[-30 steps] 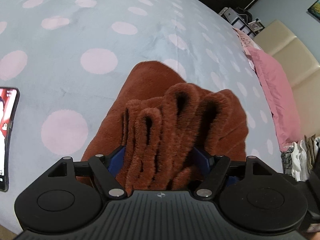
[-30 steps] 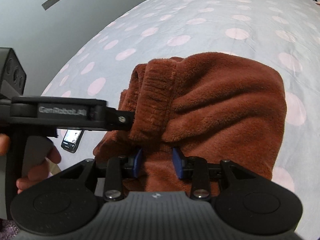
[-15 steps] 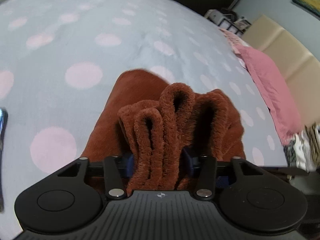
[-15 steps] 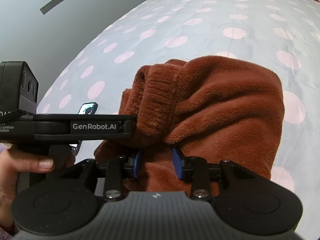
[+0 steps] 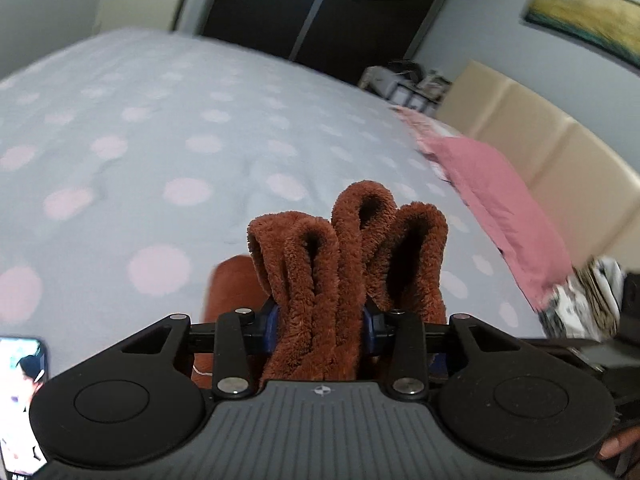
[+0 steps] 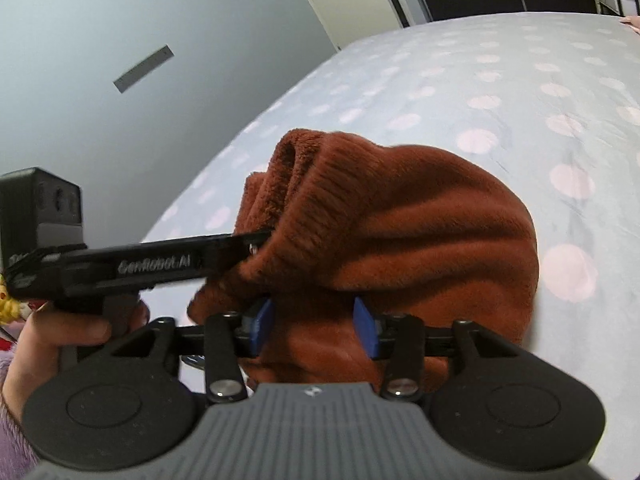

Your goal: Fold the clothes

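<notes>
A rust-brown fleece garment [image 5: 348, 240] is bunched into upright folds between the blue pads of my left gripper [image 5: 320, 322], whose jaws are closing and pressing on it. In the right wrist view the same garment [image 6: 400, 220] hangs as a rounded bundle above the bed sheet [image 6: 520, 80]. One of the left gripper's fingers [image 6: 168, 264] reaches into its ribbed edge from the left. My right gripper [image 6: 314, 326] is opening. Its pads stand apart, with fleece between them but not squeezed.
The pale blue sheet with pink dots [image 5: 160, 140] spreads wide ahead. A lit phone [image 5: 20, 400] lies at the near left edge. A pink pillow [image 5: 500, 208], a beige headboard [image 5: 540, 140] and a heap of clothes [image 5: 580, 300] are at the right. A hand [image 6: 60, 332] holds the left gripper's handle.
Both grippers have risen, lifting the garment off the bed. The left jaws have closed in on the folds. The right jaws have spread apart.
</notes>
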The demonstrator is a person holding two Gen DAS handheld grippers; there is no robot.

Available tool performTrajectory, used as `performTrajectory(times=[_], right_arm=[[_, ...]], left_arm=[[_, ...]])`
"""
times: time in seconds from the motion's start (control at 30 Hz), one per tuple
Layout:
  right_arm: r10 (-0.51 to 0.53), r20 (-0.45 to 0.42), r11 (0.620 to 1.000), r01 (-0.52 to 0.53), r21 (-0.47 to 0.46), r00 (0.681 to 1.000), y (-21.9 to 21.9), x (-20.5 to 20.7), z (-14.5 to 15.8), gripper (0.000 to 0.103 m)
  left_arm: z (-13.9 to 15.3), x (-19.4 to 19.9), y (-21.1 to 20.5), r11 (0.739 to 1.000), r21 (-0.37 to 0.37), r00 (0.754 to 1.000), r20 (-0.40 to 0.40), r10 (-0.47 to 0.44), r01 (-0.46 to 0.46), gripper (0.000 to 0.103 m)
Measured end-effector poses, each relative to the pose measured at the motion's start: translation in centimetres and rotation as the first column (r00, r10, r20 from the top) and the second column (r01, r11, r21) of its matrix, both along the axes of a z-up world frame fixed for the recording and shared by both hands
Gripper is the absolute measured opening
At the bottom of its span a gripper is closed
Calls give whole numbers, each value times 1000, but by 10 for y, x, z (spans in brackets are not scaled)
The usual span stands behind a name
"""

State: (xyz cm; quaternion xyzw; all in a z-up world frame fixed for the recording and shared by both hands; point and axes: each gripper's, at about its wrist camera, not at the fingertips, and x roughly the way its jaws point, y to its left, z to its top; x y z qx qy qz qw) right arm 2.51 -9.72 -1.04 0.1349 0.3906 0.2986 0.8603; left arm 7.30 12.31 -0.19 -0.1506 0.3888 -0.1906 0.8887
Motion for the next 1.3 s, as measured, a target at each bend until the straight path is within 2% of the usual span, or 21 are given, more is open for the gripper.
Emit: performTrajectory(times=[0.1, 0.2, 0.27, 0.37, 0.53, 0.6, 0.77, 0.87, 0.9, 0.97, 1.1, 1.17, 1.2, 1.3], right_arm=[[14, 5, 1000, -14, -6, 1000, 2, 1, 0, 58], [-14, 15, 999, 15, -53, 1000, -2, 3, -4, 58], [-14, 13, 995, 15, -95, 1000, 0, 6, -9, 58], [7, -15, 987, -10, -162, 1000, 8, 8, -24, 58], [61, -34, 944, -69, -322, 998, 31, 6, -57, 58], [73, -32, 931, -80, -357, 997, 37, 5, -66, 59], [64, -43, 935, -75, -346, 997, 31, 6, -63, 59], [65, -46, 936, -77, -343, 997, 27, 4, -56, 58], [64, -43, 937, -75, -340, 997, 24, 3, -51, 58], [57, -27, 943, -63, -327, 998, 17, 0, -38, 59], [-2, 53, 945, 19, -327, 999, -3, -4, -15, 58], [-51, 98, 941, 81, -328, 994, -13, -1, -8, 47], [-76, 111, 942, 108, -318, 991, -18, 2, -6, 36], [-124, 117, 945, 154, -287, 985, -28, 12, -5, 31]], left_arm=[[-24, 10, 19, 999, -30, 996, -82, 40, -43, 35], [-50, 16, 28, 997, -37, 987, -149, 64, -71, 35], [-61, 18, 36, 994, -76, 982, -177, 70, -84, 36], [-66, 18, 40, 991, -93, 979, -192, 73, -92, 40], [-56, 13, 29, 997, -34, 984, -165, 66, -73, 48], [-47, 8, 29, 996, -18, 987, -135, 83, -86, 48], [-20, -7, 27, 994, 16, 993, -45, 113, -113, 48], [1, -22, 18, 995, 46, 996, 21, 87, -88, 48], [7, -27, 14, 995, 61, 997, 42, 71, -73, 46], [14, -34, 2, 996, 83, 997, 74, 22, -28, 34], [20, -41, -24, 989, 129, 991, 105, -79, 65, 24], [14, -40, -34, 980, 181, 993, 75, -93, 79, 19], [11, -41, -35, 975, 212, 994, 67, -88, 72, 18], [1, -41, -36, 952, 302, 997, 44, -59, 43, 18]])
